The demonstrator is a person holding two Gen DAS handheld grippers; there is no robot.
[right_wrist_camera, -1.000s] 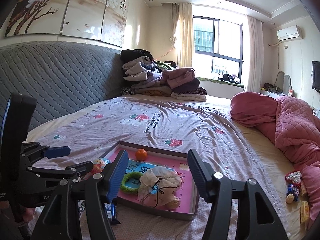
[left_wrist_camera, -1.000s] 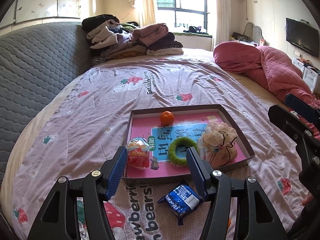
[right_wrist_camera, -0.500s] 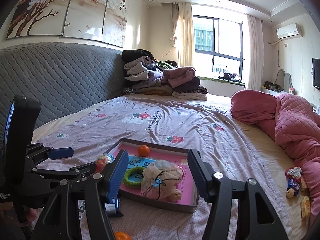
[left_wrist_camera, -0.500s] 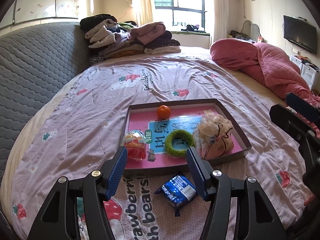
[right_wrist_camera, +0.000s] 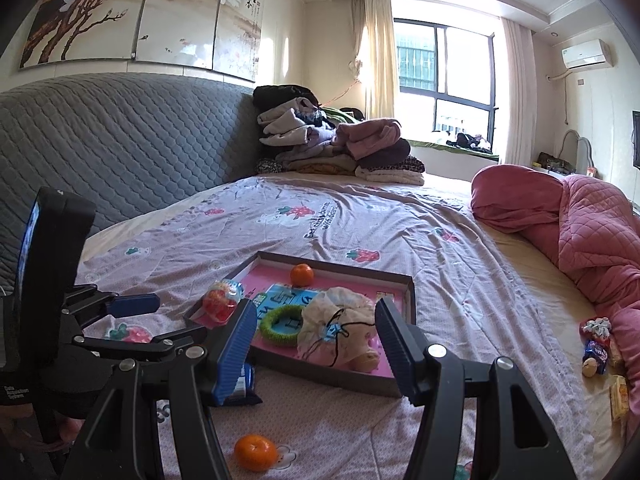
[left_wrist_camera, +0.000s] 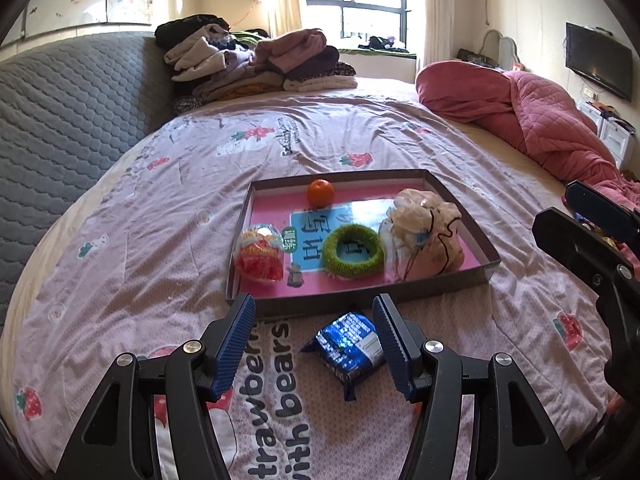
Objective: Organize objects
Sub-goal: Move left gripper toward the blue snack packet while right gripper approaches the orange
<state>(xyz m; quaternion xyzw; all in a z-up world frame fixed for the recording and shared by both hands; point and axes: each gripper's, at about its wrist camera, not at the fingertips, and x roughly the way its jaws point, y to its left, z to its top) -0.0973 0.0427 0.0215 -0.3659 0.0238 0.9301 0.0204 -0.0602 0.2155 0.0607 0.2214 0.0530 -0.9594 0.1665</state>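
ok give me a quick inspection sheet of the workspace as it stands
surface: bed sheet with strawberry print, wrinkled.
job's things: shallow tray on the sheet holds an orange, a green ring, a drawstring pouch and a red snack bag. A blue packet lies on the sheet just outside the tray's near wall; a second orange lies nearer still.
clutter: small wrapped sweets by the pink quilt.
grippers: left gripper open, empty, above the blue packet; right gripper open, empty.
cables: nothing seen.
surroundings: grey headboard, pile of folded clothes, window, wall TV.
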